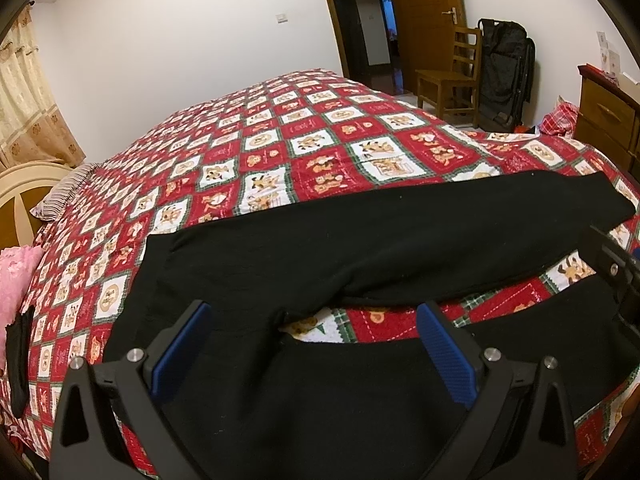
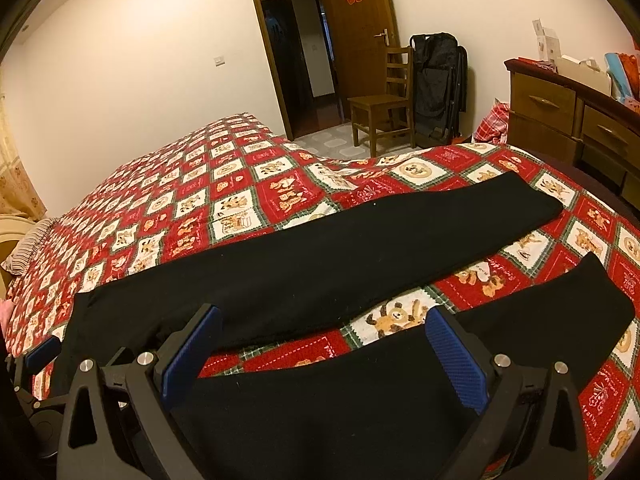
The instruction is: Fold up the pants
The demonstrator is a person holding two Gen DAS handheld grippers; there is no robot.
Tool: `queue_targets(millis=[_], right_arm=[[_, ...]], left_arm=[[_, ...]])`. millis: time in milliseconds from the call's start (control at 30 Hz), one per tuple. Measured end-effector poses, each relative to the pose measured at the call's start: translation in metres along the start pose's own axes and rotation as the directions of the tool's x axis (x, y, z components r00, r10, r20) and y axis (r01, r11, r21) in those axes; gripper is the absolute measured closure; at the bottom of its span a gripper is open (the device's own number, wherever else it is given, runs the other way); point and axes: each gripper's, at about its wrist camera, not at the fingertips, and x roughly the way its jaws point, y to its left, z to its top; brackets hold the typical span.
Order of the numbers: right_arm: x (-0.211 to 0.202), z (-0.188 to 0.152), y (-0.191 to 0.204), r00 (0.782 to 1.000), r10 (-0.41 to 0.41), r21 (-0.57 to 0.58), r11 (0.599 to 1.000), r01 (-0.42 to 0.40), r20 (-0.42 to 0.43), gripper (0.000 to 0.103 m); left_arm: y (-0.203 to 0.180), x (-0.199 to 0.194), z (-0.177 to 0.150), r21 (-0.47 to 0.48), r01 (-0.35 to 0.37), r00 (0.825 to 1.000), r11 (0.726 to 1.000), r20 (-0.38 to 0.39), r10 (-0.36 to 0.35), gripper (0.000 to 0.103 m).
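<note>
We hold both grippers above the near edge of the bed (image 1: 280,128), which is covered with a red and white patchwork quilt (image 2: 248,196). The black pants (image 1: 360,240) lie flat on this quilt, with the two legs spread apart so that a strip of quilt shows between them. One leg stretches away to the right, the other lies close under our tools. Our left gripper (image 1: 312,344) has its jaws wide apart and holds nothing; its blue pads (image 1: 180,352) hang over the near leg, near the crotch. Our right gripper (image 2: 320,348) is also spread wide and holds nothing, over the same near leg further to the right. Behind the bed we see a wooden chair (image 2: 384,104), an open door (image 2: 360,28) and a wooden dresser (image 2: 560,112).
</note>
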Motion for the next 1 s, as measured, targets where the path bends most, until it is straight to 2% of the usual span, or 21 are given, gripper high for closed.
queue_targets(millis=[133,233,367,500,600,633,667,733,900,1000], right_arm=[[0.008,0.000,0.000,1.000,0.000,-0.010,1.000,0.000,-0.023,0.001],[0.016,0.007,0.000,0.999,0.018,-0.028,0.999,-0.020,-0.044,0.001],[0.036,0.034,0.015,0.996,0.067,-0.141,0.987,-0.075,-0.063,0.001],[0.078,0.055,0.055,0.988,0.100,-0.346,0.929,-0.135,-0.116,0.001],[0.114,0.059,0.079,0.984,0.096,-0.443,0.883,-0.154,-0.150,0.002],[0.127,0.059,0.086,0.983,0.087,-0.475,0.866,-0.154,-0.159,0.007],[0.142,0.060,0.093,0.979,0.087,-0.500,0.849,-0.168,-0.182,0.015],[0.163,0.062,0.100,0.972,0.084,-0.513,0.837,-0.189,-0.221,0.023],[0.215,0.066,0.104,0.941,0.079,-0.512,0.822,-0.248,-0.329,0.023],[0.224,0.067,0.096,0.913,0.156,-0.442,0.835,-0.326,-0.378,0.029]], left_arm=[[0.000,0.006,-0.001,0.011,0.020,1.000,1.000,-0.021,-0.020,0.000],[0.013,0.019,0.000,0.001,0.056,0.996,0.998,-0.069,-0.055,0.000],[0.056,0.038,0.016,-0.055,0.063,0.993,0.997,-0.100,-0.068,0.000],[0.106,0.062,0.037,-0.142,0.035,0.994,0.989,-0.094,-0.049,0.000],[0.135,0.094,0.044,-0.192,-0.024,0.991,0.981,-0.136,-0.002,0.000],[0.141,0.102,0.044,-0.201,-0.035,0.989,0.979,-0.145,0.006,0.000],[0.147,0.111,0.044,-0.213,-0.048,0.987,0.976,-0.158,0.014,0.000],[0.160,0.130,0.041,-0.237,-0.067,0.981,0.969,-0.191,0.021,0.000],[0.176,0.161,0.034,-0.310,-0.024,0.970,0.951,-0.239,-0.054,0.000],[0.182,0.175,0.029,-0.354,-0.012,0.958,0.935,-0.272,-0.091,0.000]])
